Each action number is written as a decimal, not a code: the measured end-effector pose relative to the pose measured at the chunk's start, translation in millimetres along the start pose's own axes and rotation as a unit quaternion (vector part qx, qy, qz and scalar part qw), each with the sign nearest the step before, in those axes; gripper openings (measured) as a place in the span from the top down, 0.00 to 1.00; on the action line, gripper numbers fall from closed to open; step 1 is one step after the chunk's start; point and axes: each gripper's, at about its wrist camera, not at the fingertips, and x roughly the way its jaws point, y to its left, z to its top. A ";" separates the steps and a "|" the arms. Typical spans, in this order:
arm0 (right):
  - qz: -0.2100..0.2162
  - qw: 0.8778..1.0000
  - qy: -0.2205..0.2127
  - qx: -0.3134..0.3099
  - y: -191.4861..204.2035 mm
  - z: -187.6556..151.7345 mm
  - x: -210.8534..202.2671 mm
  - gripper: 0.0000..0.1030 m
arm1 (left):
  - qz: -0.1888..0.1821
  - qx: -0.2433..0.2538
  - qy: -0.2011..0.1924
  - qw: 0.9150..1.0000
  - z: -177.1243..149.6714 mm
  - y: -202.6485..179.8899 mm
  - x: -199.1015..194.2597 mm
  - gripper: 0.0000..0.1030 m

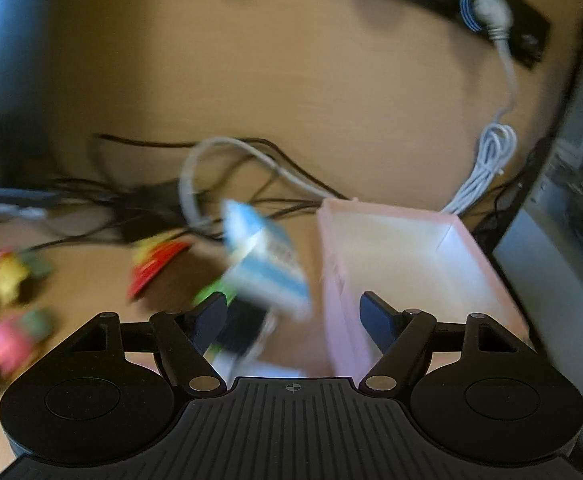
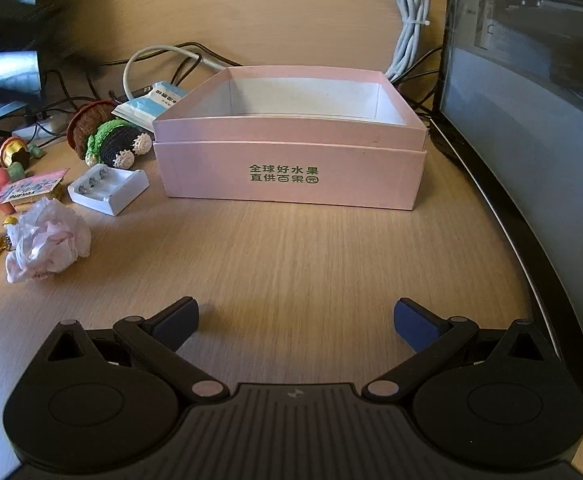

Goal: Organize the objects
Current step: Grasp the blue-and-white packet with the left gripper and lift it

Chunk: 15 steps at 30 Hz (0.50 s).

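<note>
An open pink box (image 2: 291, 168) with green print stands on the wooden desk; its inside looks bare. My right gripper (image 2: 295, 320) is open and empty, low over the desk in front of the box. To its left lie a crumpled tissue (image 2: 47, 240), a white battery case (image 2: 109, 187), a green and black crochet toy (image 2: 117, 142) and a blue and white packet (image 2: 153, 105). The left wrist view is blurred. My left gripper (image 1: 293, 316) is open above the box's left wall (image 1: 341, 304), with the packet (image 1: 263, 256) and crochet toy (image 1: 235, 320) just left of it.
Small figurines and a pink card (image 2: 31, 190) crowd the left edge. Black and grey cables (image 2: 163, 54) run behind the box. A bundled white cable (image 2: 411, 20) hangs at the back. A computer case (image 2: 531, 120) stands along the right. A black power strip (image 1: 491, 4) lies behind.
</note>
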 end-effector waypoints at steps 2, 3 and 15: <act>0.003 1.000 -0.001 -0.002 -1.1 -0.6 0.0 0.00 | 0.006 0.001 0.020 1.000 25.0 4.2 35.4 0.24; 0.004 1.000 0.000 -0.003 -1.4 -0.5 0.0 0.00 | 0.027 0.009 0.033 0.999 35.5 5.8 55.0 0.25; 0.007 1.000 0.007 -0.007 -1.7 1.6 0.6 0.00 | 0.055 0.038 0.137 0.988 48.5 15.8 151.2 0.28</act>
